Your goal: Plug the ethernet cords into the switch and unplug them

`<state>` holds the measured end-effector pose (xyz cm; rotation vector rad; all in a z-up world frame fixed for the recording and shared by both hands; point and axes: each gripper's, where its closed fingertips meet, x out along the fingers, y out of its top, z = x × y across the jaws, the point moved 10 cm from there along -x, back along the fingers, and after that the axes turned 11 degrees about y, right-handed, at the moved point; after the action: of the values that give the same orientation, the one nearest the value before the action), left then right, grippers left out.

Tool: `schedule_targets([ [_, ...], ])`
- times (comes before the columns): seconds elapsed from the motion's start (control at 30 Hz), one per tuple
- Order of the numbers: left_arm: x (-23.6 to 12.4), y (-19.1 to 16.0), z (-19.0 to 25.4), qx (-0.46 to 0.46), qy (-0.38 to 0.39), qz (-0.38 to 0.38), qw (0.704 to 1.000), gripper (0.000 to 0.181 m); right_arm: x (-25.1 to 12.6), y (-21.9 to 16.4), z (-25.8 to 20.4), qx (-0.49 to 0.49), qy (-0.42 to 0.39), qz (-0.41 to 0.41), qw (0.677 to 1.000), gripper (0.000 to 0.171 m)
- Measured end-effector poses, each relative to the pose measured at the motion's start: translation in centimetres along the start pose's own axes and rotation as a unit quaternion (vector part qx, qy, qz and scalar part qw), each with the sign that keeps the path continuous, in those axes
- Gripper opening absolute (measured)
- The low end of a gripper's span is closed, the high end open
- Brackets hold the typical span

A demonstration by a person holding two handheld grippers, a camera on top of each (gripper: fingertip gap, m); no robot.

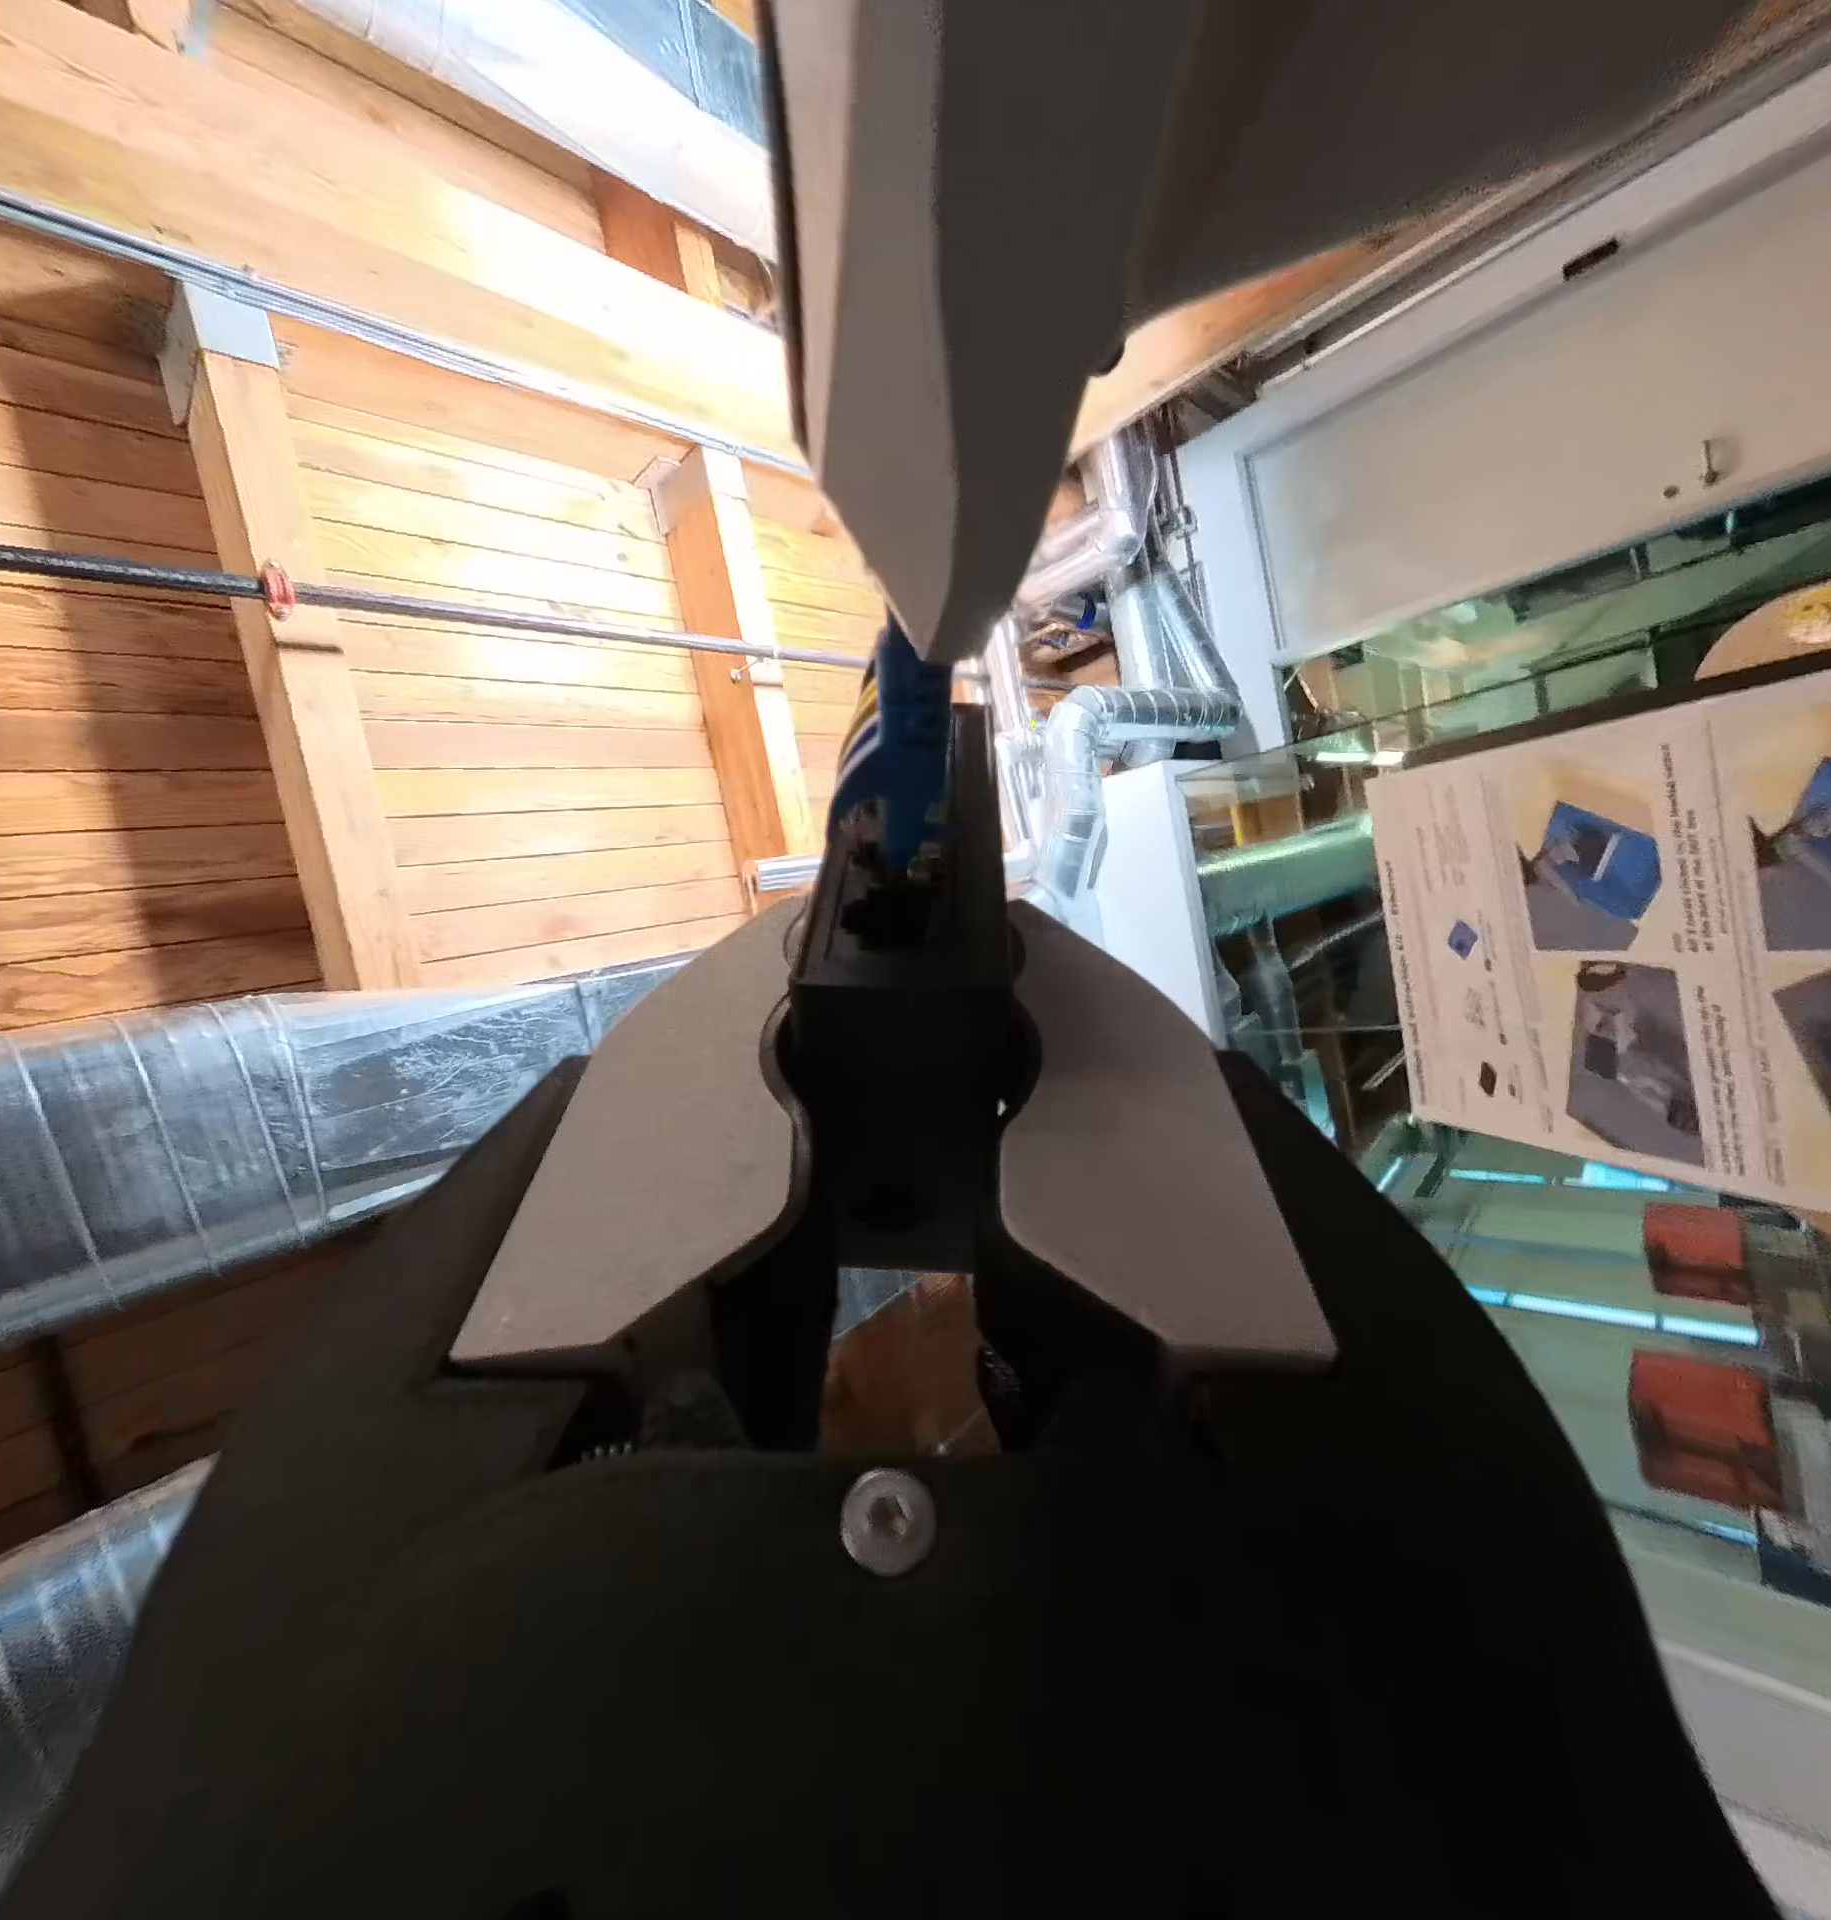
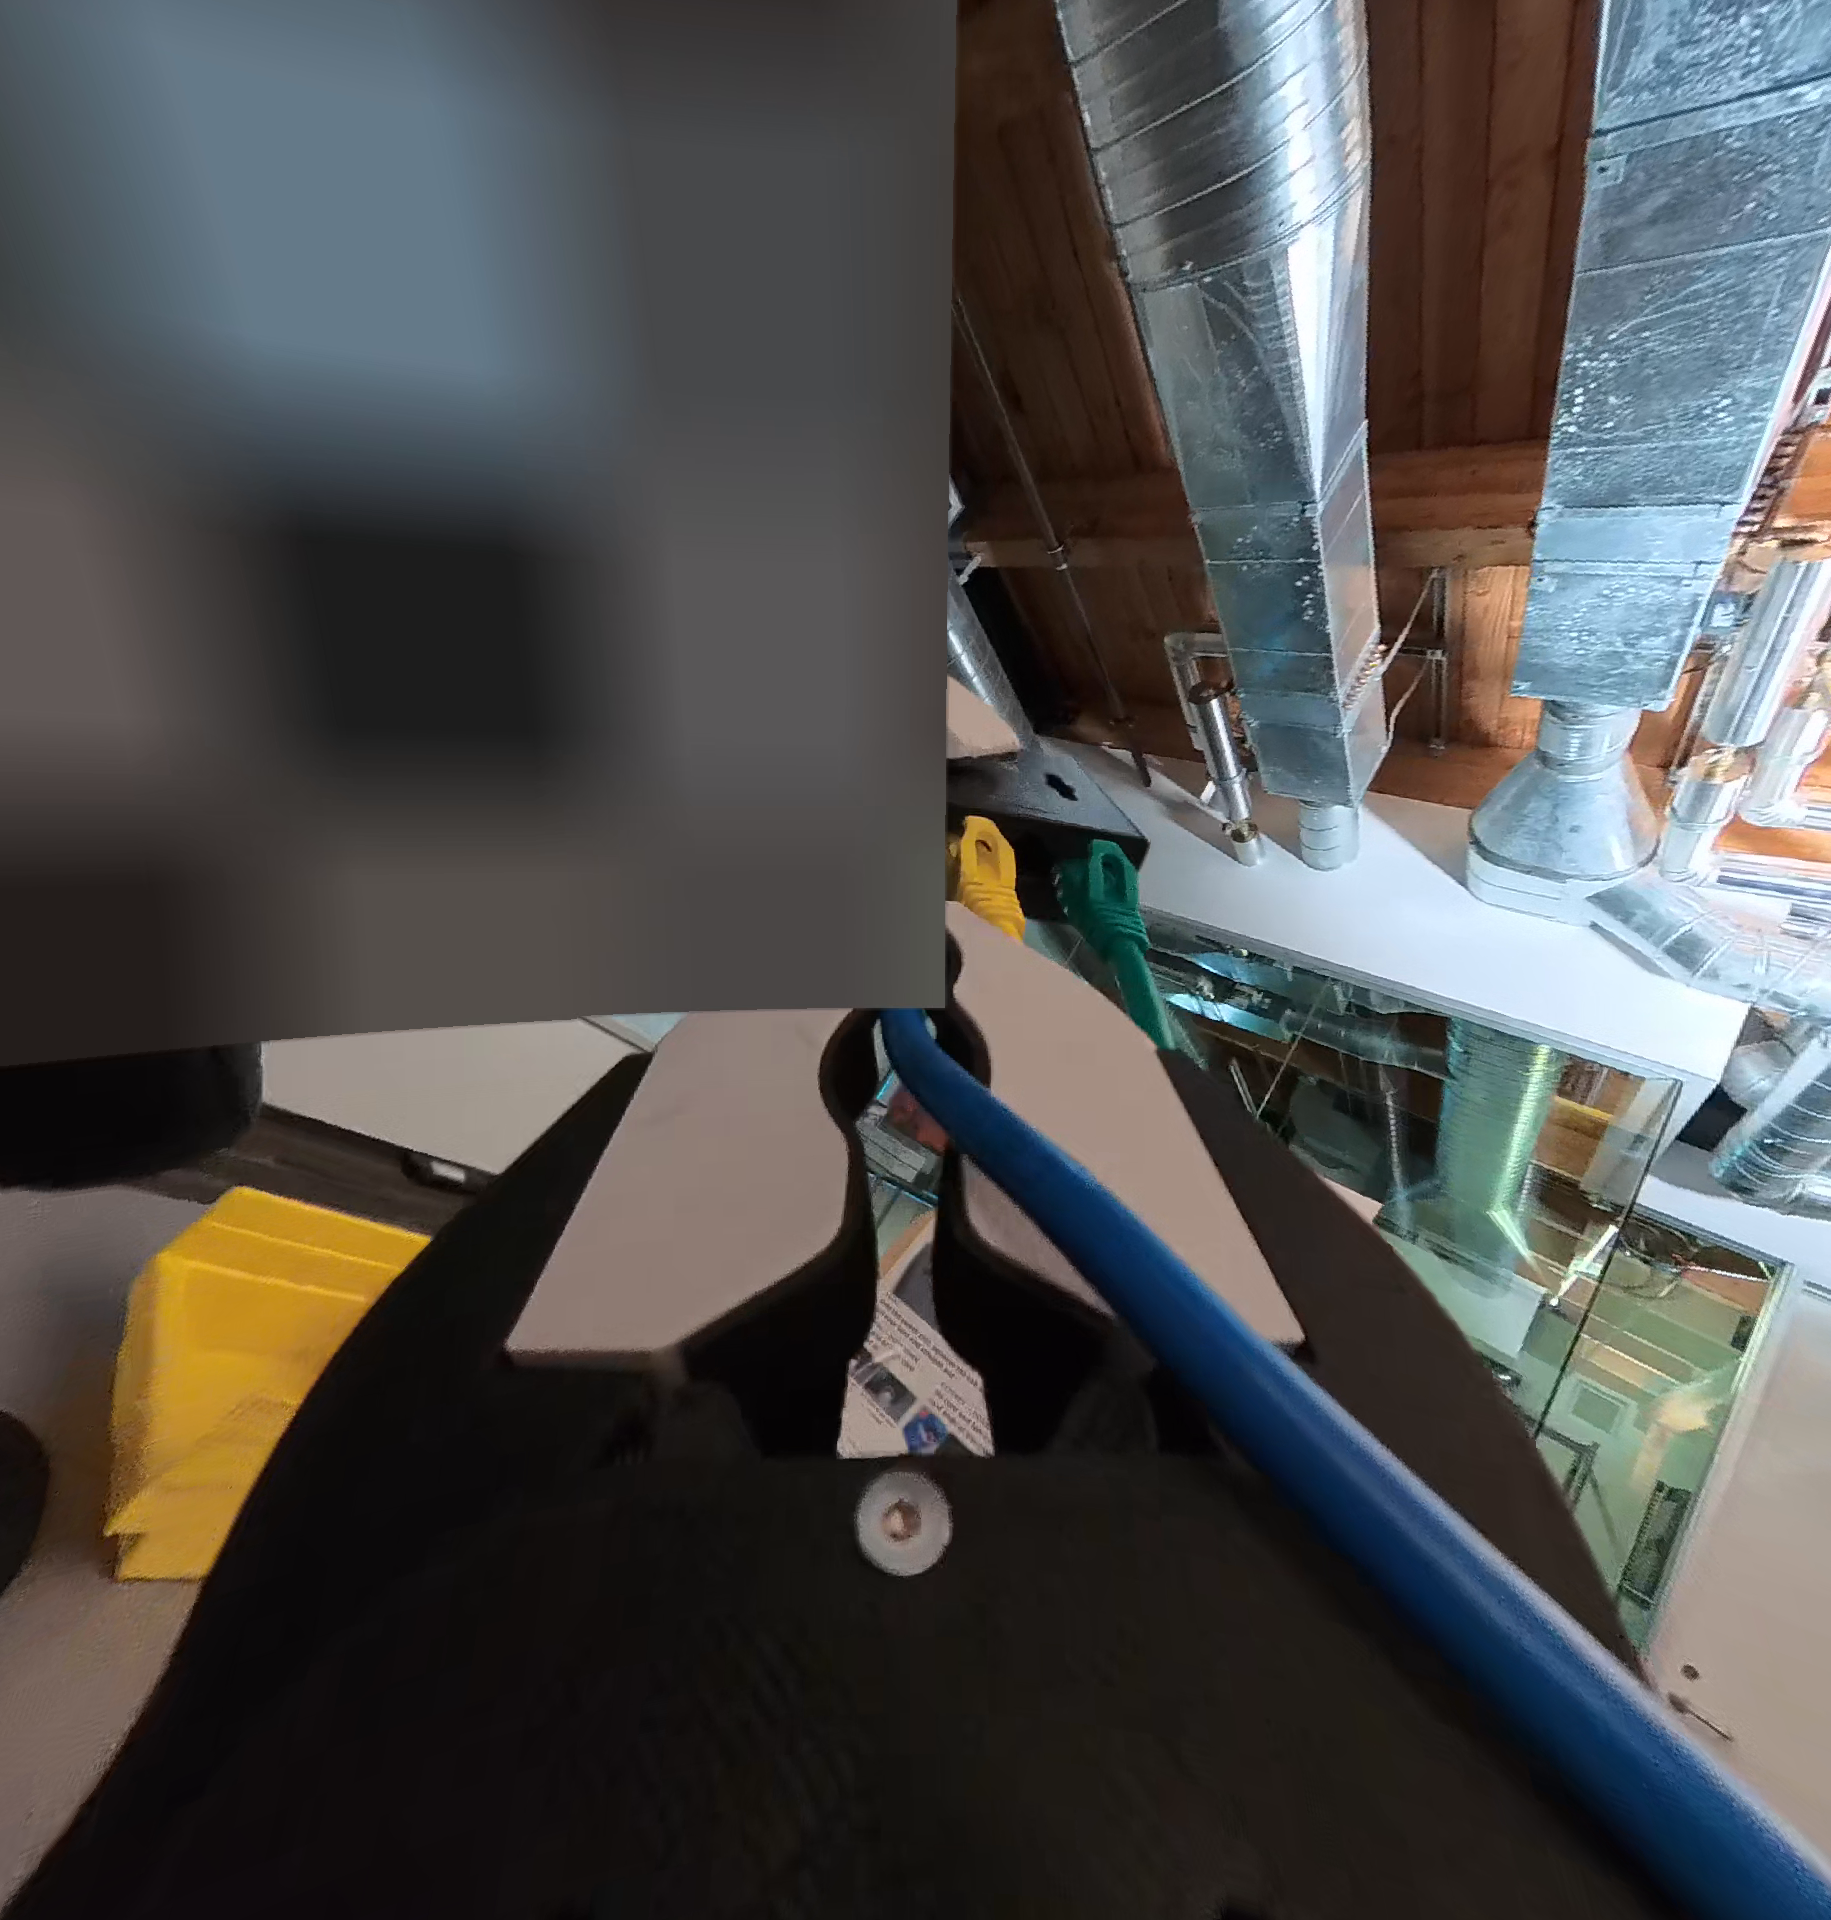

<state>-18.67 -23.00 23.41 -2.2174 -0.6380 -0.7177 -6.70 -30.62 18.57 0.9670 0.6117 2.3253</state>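
The left gripper [image 1: 903,1023] has its two matte black, grey-faced fingers clamped on the narrow sides of the black box-shaped switch [image 1: 895,997]. The switch's long axis runs away from the camera, up the picture, its port face turned up and to the left. One blue ethernet plug [image 1: 906,769] stands in a port near the far end, its ribbed boot pointing up. A grey wedge-shaped finger of the right gripper [image 1: 932,436] comes down from above and meets the top of that boot.

In the right wrist view, the right gripper [image 2: 906,1049] is pressed together on the blue ethernet cord [image 2: 1181,1236], a smooth round cable that leaves the fingertips and runs down to the lower right across the right finger. The tips themselves are partly hidden by a blur. Beyond them a corner of the switch [image 2: 1056,805] shows, with two more plugs seated in it: one yellow [image 2: 986,868] and one green [image 2: 1103,894], both ribbed, cords hanging downward. A ridged yellow plastic block [image 2: 236,1371] lies at lower left.
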Motion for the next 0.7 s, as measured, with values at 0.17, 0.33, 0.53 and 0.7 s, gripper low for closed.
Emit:
schedule_targets([
  [0.17, -0.1, -0.2, 1.1, -0.023, -0.001, -0.019, 1.0, 0.027, 0.4, -0.8, -0.1, 0.046, 0.0, 0.008, 0.999, 0.006],
  [0.33, 0.1, -3.6, 3.6, -0.07, -0.063, -0.078, 0.993, 0.028, 0.8, -1.3, 0.2, 0.032, 0.018, -0.014, 0.999, 0.012],
  [0.53, -0.5, -10.7, 5.9, -0.138, -0.086, -0.164, 0.973, 0.029, 1.0, -0.9, 0.3, 0.055, 0.096, -0.071, 0.991, 0.013],
  [0.7, -0.6, -16.0, 8.1, -0.278, -0.16, -0.243, 0.915, 0.029, 0.1, -1.9, 1.9, 0.123, 0.172, -0.146, 0.966, 0.014],
])
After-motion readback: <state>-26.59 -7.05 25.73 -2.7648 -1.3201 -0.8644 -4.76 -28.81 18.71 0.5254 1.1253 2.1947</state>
